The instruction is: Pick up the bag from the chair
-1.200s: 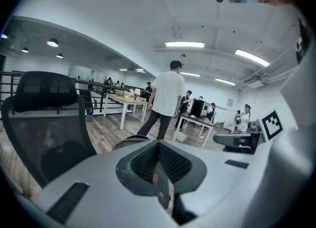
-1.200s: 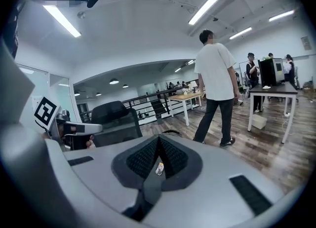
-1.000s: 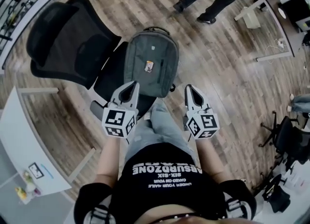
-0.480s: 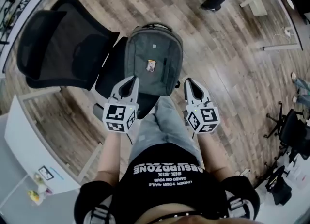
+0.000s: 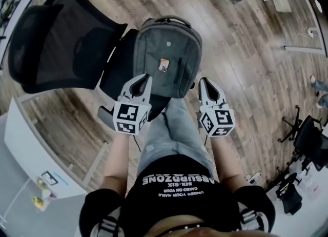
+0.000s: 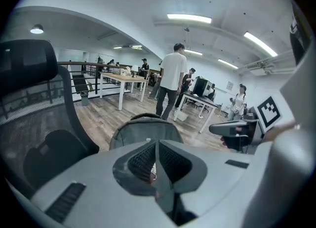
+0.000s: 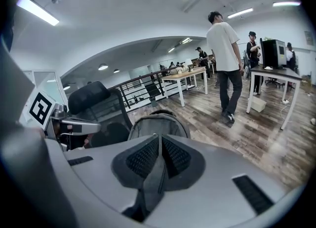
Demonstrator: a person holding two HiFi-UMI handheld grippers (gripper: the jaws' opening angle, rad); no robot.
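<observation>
— Head view first: where was the bag (image 5: pixel 166 48)?
— On the seat of the black chair (image 5: pixel 61 41), just ahead of both claws. Its small patch (image 5: pixel 163 65) was too small to read.
— And the claws?
— The left gripper (image 5: pixel 145 77) and right gripper (image 5: pixel 203 80) were both clenched, with nothing between the jaws. The person's shirt (image 5: pixel 177 182) read "ABSURDZONE SIX-SIX".

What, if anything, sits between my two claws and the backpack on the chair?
Nothing visible. The grey backpack stands on the black chair straight ahead of both the left claw and the right claw, with only open air between. Both claws are shut and would need opening first.
</observation>
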